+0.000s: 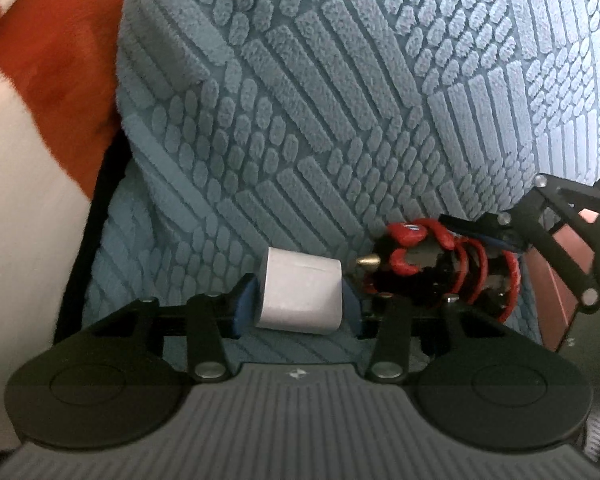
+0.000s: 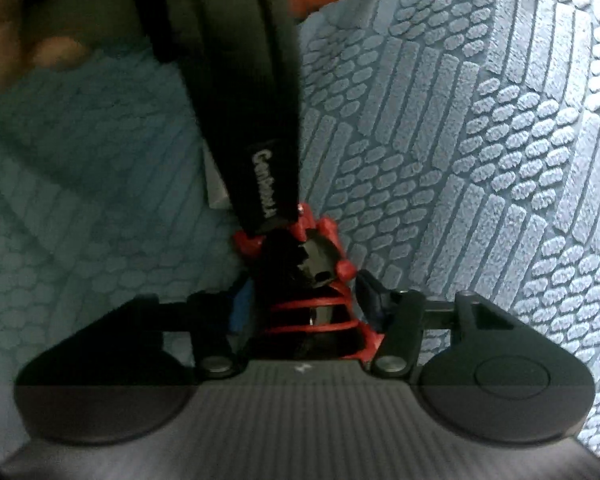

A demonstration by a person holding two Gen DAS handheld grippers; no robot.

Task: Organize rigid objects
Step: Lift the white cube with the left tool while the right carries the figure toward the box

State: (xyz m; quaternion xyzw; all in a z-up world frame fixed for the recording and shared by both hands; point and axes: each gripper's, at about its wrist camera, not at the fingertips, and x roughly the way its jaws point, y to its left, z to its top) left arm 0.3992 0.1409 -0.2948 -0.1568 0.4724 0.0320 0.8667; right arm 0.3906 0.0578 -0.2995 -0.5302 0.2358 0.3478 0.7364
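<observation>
My left gripper (image 1: 297,300) is shut on a small white block (image 1: 300,294) and holds it over a blue textured cushion (image 1: 320,100). Just to its right, my right gripper (image 1: 512,236) comes in from the right edge, shut on a black and red toy with a red coil and a brass tip (image 1: 432,264). In the right wrist view my right gripper (image 2: 306,300) holds that toy (image 2: 314,280) between its blue-padded fingers (image 2: 241,308). The left gripper's black body (image 2: 251,100) crosses that view from the top, touching the toy. A corner of the white block (image 2: 215,190) shows behind it.
A red and white blanket (image 1: 39,100) lies to the left of the cushion. A dark reddish-brown flat thing (image 1: 556,288) sits at the right, beneath the right gripper. A blurred hand (image 2: 27,40) shows at top left of the right wrist view.
</observation>
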